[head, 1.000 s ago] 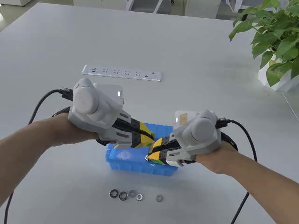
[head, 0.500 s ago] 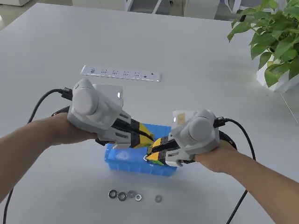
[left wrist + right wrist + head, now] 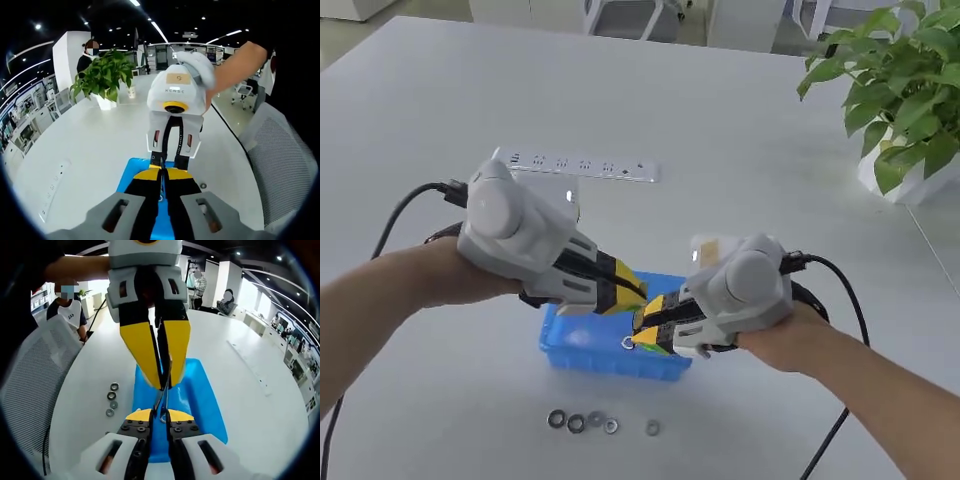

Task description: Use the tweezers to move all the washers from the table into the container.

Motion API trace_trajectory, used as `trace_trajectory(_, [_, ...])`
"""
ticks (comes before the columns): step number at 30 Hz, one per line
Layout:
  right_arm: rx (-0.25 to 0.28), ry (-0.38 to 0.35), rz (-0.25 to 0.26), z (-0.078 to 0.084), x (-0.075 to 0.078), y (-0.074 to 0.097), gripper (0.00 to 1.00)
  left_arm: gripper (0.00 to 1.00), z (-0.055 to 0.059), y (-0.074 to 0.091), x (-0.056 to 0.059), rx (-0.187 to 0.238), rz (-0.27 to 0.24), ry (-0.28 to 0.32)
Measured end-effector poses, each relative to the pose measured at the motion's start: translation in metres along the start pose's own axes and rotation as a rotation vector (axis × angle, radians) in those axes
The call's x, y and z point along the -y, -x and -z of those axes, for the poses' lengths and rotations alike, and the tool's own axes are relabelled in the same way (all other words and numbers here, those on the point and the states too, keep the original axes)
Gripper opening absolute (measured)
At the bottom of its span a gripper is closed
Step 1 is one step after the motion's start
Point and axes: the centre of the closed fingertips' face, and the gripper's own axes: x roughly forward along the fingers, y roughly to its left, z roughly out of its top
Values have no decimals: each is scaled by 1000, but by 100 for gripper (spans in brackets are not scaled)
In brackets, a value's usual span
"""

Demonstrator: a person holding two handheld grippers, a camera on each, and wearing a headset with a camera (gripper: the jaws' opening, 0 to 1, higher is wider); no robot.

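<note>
Over the blue container (image 3: 575,347) my two grippers meet tip to tip. The left gripper (image 3: 638,293) comes in from the left, its yellow jaws shut on thin metal tweezers (image 3: 163,385). In its own view the tweezers (image 3: 161,182) run as a thin line between the shut jaws. The right gripper (image 3: 642,337) comes in from the right, its jaws pressed together around the tweezers' lower end. A small washer (image 3: 627,343) shows at the tweezer tips, above the container (image 3: 200,390). Several washers (image 3: 582,422) lie in a row on the table in front of the container, also seen as washers (image 3: 111,400) left of it.
A white power strip (image 3: 575,163) lies on the table beyond the grippers. A potted plant (image 3: 895,95) stands at the far right. Cables trail from both grippers toward the table's near edge. A mesh chair (image 3: 280,165) and people stand past the table.
The head camera has shifted a little. Both grippers stay together over the container, and the row of washers has not moved.
</note>
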Motion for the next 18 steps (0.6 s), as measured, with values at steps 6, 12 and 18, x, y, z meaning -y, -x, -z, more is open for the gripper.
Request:
trace_trajectory(6, [10,0,14,-8,-5,8,11,6,-10,5,7,4,6,-9])
trace_trajectory(12, [27,2,27,-17,-13,19,11,6,-22,11,17,11,16,-32])
trace_trajectory(18, [33,-12,44,-21,-24,30,14,6,-28,13,29,4,25,-52])
